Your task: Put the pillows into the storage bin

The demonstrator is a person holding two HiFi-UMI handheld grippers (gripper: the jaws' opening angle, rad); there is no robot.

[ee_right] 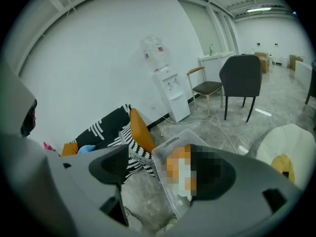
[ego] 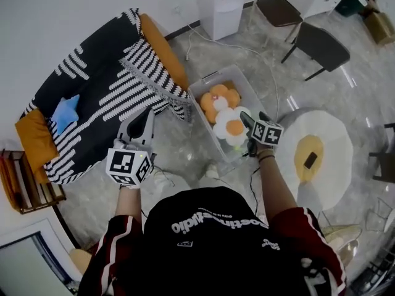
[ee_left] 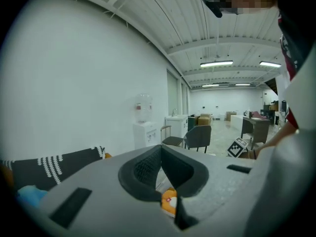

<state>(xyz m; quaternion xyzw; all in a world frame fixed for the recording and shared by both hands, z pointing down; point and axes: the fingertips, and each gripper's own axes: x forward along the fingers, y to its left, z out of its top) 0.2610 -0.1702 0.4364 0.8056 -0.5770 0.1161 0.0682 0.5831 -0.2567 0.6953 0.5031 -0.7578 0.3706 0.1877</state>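
while the left gripper (ego: 145,117) is closed and empty and the right gripper (ego: 248,121) gapes empty over the storage bin (ego: 199,90), a white flower pillow (ego: 233,128) and an orange flower pillow (ego: 217,99) lie inside that bin, and a blue star pillow (ego: 65,112) rests beyond on the striped sofa (ego: 105,79).

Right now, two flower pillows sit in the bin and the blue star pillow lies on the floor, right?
No: the head view shows the blue star pillow on the sofa, not the floor. The two flower pillows are in the bin.
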